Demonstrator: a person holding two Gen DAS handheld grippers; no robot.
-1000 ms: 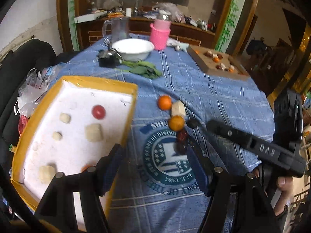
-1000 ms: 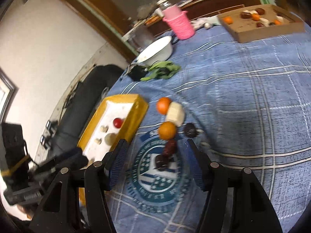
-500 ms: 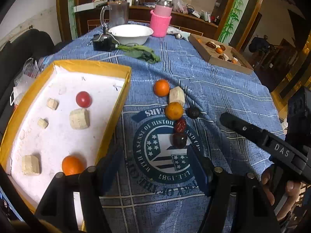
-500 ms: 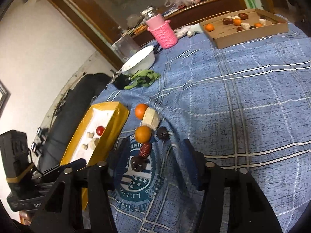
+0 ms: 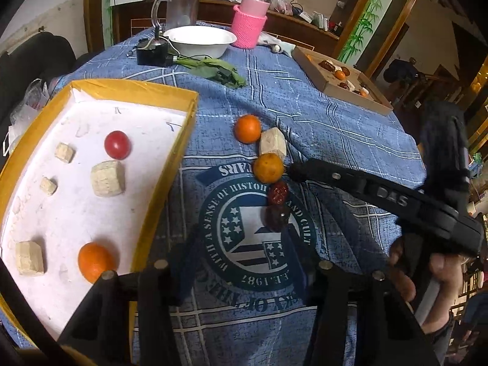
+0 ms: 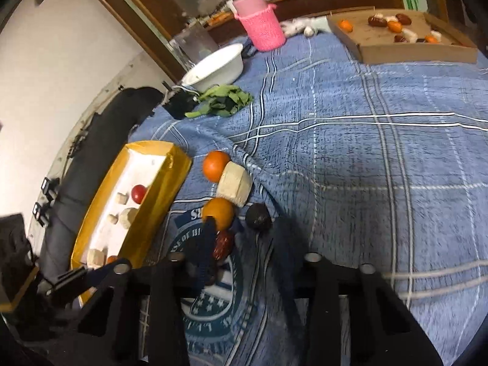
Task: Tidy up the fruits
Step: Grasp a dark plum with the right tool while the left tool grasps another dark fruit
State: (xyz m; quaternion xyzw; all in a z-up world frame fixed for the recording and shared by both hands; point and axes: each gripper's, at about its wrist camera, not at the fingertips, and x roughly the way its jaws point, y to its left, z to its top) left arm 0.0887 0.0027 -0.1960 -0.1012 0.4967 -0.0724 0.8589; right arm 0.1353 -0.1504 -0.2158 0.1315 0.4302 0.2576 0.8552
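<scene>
A row of fruit lies on the blue cloth: an orange [image 5: 247, 128], a beige block [image 5: 273, 145], a second orange [image 5: 268, 167], a red date [image 5: 278, 192] and a dark date [image 5: 277, 218]. My left gripper [image 5: 244, 253] hovers just short of the dark date, jaws closing with nothing between them. My right gripper [image 6: 241, 231] reaches in from the right, jaws closing; the red date [image 6: 224, 244] sits between its fingers and a dark round fruit [image 6: 258, 216] lies just past the tips. The pads are not seen pressing on either. A yellow tray [image 5: 170, 164] at left holds a tomato, an orange and beige cubes.
A white bowl [image 5: 199, 41], a pink-sleeved bottle [image 5: 248, 29], a glass mug [image 5: 180, 9], green leaves [image 5: 219, 71] and a black box [image 5: 151, 55] stand at the back. A cardboard tray [image 6: 402, 48] with more fruit is far right. A hand [image 5: 427, 277] holds the right gripper.
The right gripper has come in over the fruit row and its jaws have narrowed a lot. The left gripper sank a little towards the cloth and its jaws also narrowed.
</scene>
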